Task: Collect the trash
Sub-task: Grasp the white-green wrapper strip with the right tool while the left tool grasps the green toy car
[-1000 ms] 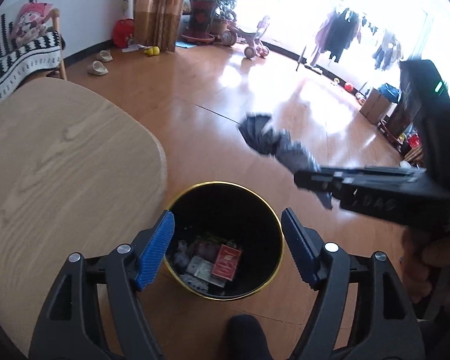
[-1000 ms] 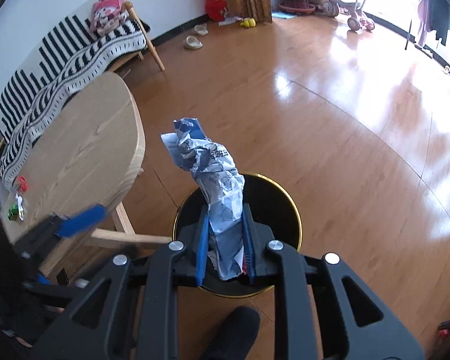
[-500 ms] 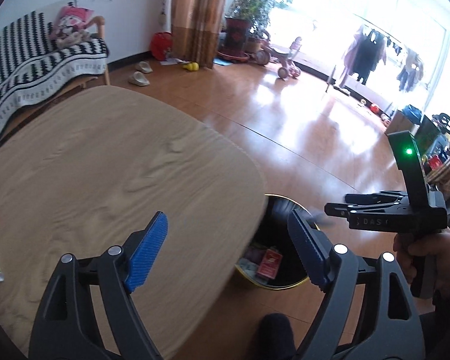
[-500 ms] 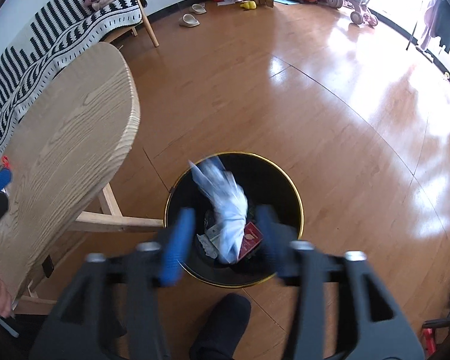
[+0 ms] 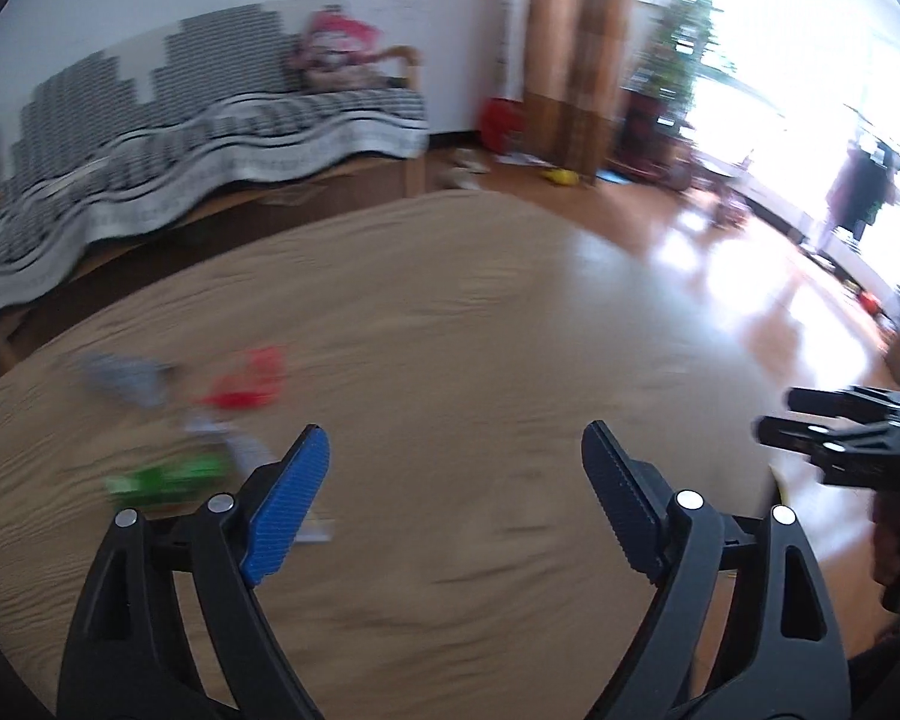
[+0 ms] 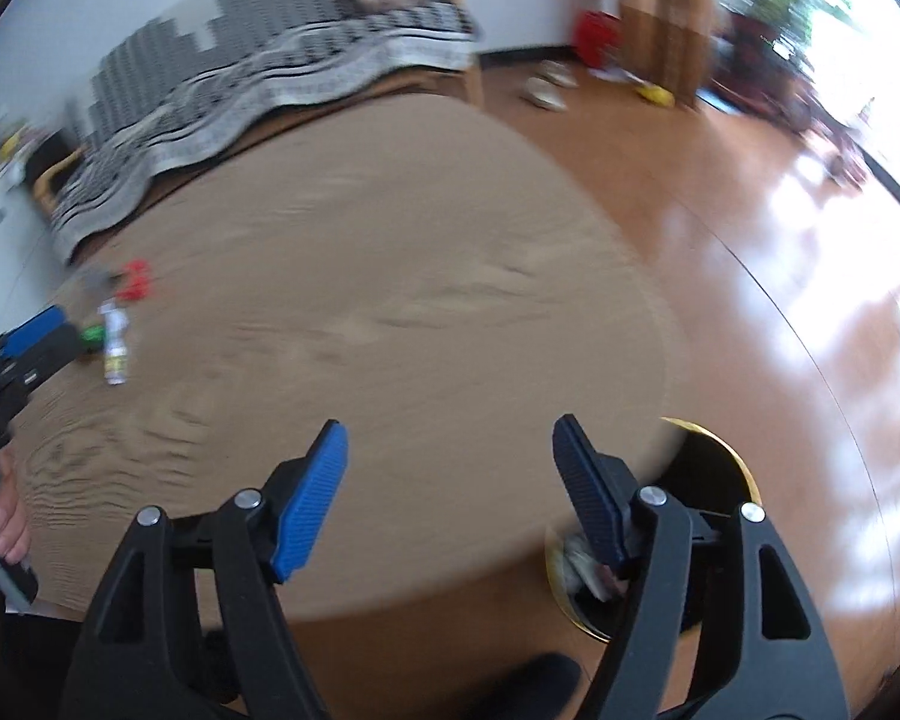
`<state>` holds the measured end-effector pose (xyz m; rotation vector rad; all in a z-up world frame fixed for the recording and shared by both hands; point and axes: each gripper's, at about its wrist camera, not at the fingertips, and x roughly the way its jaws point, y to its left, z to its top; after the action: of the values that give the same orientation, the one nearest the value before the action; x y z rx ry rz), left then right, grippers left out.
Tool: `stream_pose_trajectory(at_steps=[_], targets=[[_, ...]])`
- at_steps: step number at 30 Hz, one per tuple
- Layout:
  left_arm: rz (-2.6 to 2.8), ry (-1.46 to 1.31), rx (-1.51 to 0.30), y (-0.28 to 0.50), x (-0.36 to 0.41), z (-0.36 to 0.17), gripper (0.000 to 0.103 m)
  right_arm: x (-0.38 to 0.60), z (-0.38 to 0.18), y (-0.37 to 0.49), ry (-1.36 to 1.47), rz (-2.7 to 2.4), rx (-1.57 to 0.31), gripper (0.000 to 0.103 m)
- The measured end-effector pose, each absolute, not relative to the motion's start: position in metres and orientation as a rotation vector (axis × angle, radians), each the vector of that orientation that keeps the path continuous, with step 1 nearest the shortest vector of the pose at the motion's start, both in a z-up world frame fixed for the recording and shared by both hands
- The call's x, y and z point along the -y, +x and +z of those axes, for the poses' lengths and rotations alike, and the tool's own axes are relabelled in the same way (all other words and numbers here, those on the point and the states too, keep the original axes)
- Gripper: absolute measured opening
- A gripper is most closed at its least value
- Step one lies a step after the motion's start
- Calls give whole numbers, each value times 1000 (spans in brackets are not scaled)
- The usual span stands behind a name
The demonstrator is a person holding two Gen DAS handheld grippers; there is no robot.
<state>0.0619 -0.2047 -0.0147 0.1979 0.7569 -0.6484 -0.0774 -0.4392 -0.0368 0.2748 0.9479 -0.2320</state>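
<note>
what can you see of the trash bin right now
Only part of the bin shows, in the right wrist view: a round black can with a thin gold rim, standing on the wood floor at the near right edge of the table, which hides much of its mouth. Blurred pale and reddish trash lies inside. The right gripper's finger crosses in front of it; whether anything touches the bin cannot be told.
</note>
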Motion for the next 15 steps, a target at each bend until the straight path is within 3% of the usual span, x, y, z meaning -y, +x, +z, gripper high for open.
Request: stream_pose_trajectory(at_steps=[7, 15], targets=[[-433, 172, -756, 117, 94, -27, 85, 334, -44, 2, 174, -43, -955, 69], [-380, 150, -774, 134, 35, -40, 90, 240, -71, 75, 104, 80, -976, 69]])
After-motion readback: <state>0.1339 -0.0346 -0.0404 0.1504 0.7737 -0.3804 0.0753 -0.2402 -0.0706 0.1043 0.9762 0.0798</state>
